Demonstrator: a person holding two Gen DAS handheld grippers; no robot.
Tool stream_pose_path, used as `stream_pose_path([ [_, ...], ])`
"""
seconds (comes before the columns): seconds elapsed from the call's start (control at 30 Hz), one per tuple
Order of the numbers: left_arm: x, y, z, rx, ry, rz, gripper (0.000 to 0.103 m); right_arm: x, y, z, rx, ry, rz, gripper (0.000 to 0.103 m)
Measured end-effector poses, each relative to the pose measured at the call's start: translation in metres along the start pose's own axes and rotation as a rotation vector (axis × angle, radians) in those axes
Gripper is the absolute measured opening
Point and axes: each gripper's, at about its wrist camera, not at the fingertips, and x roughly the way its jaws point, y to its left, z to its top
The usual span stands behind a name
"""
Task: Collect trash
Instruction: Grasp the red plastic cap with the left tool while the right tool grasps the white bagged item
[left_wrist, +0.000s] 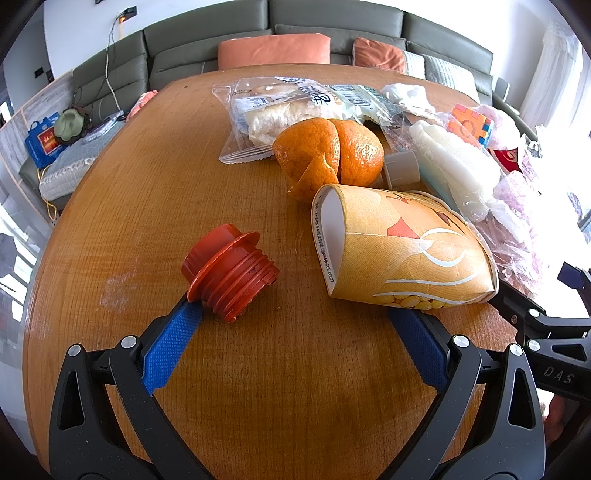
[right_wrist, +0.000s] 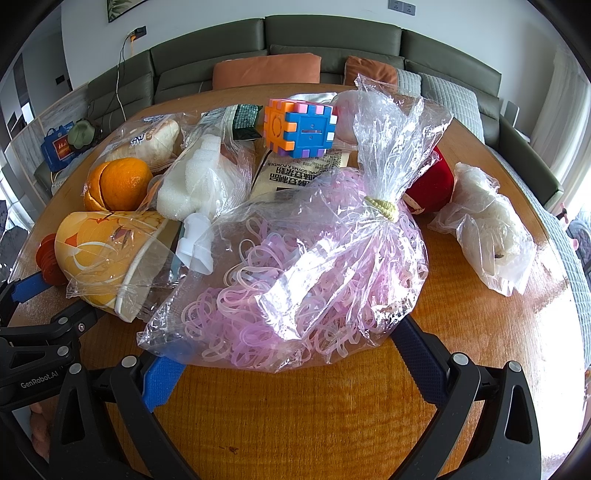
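Note:
On the round wooden table (left_wrist: 110, 229) a crushed yellow paper cup (left_wrist: 402, 251) lies on its side, a red threaded cap (left_wrist: 229, 267) to its left, orange peel (left_wrist: 328, 151) behind. My left gripper (left_wrist: 295, 317) is open, low over the table, its left finger beside the cap, its right finger under the cup's edge. My right gripper (right_wrist: 288, 350) is open, its fingers on either side of a clear bag of pink rubber bands (right_wrist: 303, 266). The cup (right_wrist: 99, 254), cap (right_wrist: 48, 258) and peel (right_wrist: 118, 182) also show in the right wrist view.
Behind lie a bagged bread roll (left_wrist: 273, 110), white foam in plastic (right_wrist: 199, 184), a colourful block cube (right_wrist: 299, 129), a soymilk powder packet (right_wrist: 295, 173), a red item (right_wrist: 432, 184), a crumpled plastic bag (right_wrist: 487, 229). A grey-green sofa (left_wrist: 207, 44) stands beyond the table.

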Motion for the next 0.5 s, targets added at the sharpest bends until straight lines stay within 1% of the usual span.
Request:
stream_pose_path([
  [0.1, -0.003, 0.004, -0.001, 0.004, 0.016, -0.035, 0.097, 0.001, -0.004, -0.005, 0.006, 0.012, 0.008, 0.100],
  [0.17, -0.011, 0.013, -0.002, -0.023, 0.027, -0.071, 0.097, -0.008, -0.012, -0.006, 0.018, 0.010, 0.028, 0.100],
  [0.3, -0.024, 0.021, -0.008, -0.035, 0.025, -0.093, 0.097, -0.027, -0.018, -0.009, 0.010, 0.009, 0.075, 0.100],
  [0.5, -0.057, 0.022, 0.000, 0.016, -0.035, -0.100, 0.097, -0.064, -0.017, -0.004, -0.046, -0.033, 0.118, 0.101],
])
